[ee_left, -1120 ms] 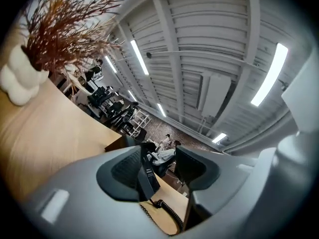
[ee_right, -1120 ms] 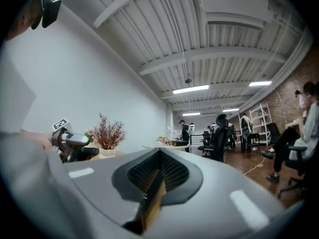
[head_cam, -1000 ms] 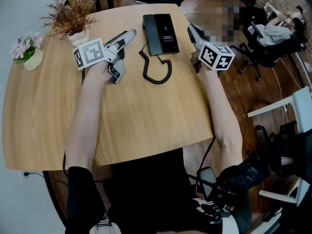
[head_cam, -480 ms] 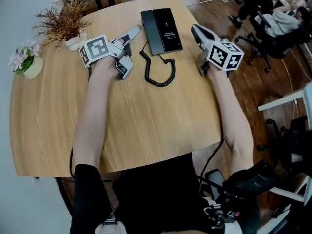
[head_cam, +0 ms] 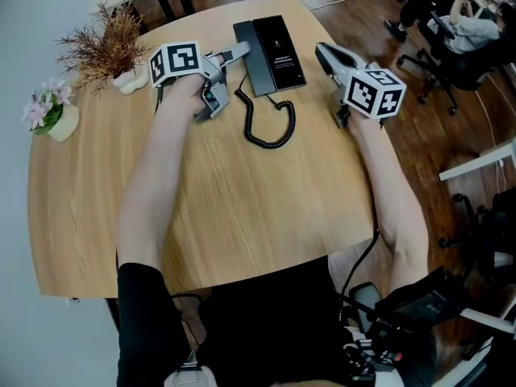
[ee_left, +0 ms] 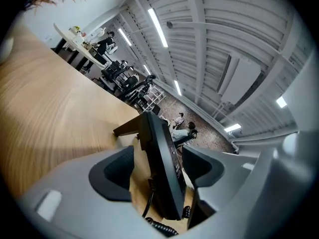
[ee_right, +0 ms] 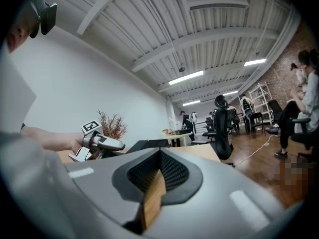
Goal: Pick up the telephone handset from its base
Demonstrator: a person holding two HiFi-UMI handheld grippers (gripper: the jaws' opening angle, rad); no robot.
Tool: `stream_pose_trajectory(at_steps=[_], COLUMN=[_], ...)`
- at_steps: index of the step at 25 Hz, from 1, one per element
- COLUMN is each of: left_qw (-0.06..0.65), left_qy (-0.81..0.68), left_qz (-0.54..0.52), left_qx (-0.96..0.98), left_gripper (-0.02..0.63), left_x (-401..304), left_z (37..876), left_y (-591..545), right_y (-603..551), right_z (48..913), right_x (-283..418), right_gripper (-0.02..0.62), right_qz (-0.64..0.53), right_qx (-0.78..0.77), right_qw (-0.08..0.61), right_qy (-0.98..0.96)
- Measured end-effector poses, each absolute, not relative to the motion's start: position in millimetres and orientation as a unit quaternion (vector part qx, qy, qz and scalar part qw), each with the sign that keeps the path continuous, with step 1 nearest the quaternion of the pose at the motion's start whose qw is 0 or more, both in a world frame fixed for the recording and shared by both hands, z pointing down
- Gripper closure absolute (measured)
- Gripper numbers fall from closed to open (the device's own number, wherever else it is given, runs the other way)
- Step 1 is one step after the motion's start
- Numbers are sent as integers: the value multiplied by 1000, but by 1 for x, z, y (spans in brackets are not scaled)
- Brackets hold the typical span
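Observation:
The black telephone (head_cam: 274, 53) lies at the far middle of the round wooden table (head_cam: 226, 208), its handset (head_cam: 247, 55) resting along the base's left side. A coiled cord (head_cam: 270, 123) loops in front of it. My left gripper (head_cam: 234, 57) points at the phone's left edge. In the left gripper view the handset (ee_left: 162, 168) stands between the two wide-apart pads (ee_left: 117, 173), which do not press on it; the gripper is open. My right gripper (head_cam: 324, 53) hovers right of the phone, apart from it. Its jaws are together with nothing between them (ee_right: 158, 176).
A dried plant in a white pot (head_cam: 113, 43) and a small flower pot (head_cam: 52, 115) stand at the table's far left. Office chairs (head_cam: 451, 31) and a person sit beyond the table's right edge. The table's right edge runs close under my right forearm.
My left gripper has moved right and away from me, from left of the cord up to the phone's left edge. The right gripper has stayed where it was.

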State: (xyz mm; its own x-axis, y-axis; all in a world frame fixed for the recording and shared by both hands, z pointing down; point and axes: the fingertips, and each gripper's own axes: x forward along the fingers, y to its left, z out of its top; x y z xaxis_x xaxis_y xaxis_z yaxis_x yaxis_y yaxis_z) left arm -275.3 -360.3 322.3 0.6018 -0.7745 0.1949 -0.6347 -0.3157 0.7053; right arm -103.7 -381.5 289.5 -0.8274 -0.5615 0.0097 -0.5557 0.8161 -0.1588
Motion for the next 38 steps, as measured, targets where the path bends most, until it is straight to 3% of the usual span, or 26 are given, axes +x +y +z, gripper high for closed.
stream_pose_trajectory(at_steps=[15, 17, 23, 38], left_qw=[398, 395, 385, 369], left_qy=[-423, -420, -408, -474], left_qz=[-17, -8, 5, -103], left_qx=[814, 817, 828, 793], left_gripper=[326, 412, 439, 495], left_x=[-252, -249, -242, -267], left_z=[334, 336, 343, 328], left_y=[-367, -366, -371, -369], right_y=[-373, -373, -375, -374], right_z=[282, 281, 289, 280], right_x=[-110, -110, -102, -124], right_gripper=[592, 592, 592, 592], right_qz=[-67, -66, -72, -53], right_qx=[-284, -284, -297, -276], right_qw=[24, 25, 21, 9], right_qy=[956, 956, 952, 960])
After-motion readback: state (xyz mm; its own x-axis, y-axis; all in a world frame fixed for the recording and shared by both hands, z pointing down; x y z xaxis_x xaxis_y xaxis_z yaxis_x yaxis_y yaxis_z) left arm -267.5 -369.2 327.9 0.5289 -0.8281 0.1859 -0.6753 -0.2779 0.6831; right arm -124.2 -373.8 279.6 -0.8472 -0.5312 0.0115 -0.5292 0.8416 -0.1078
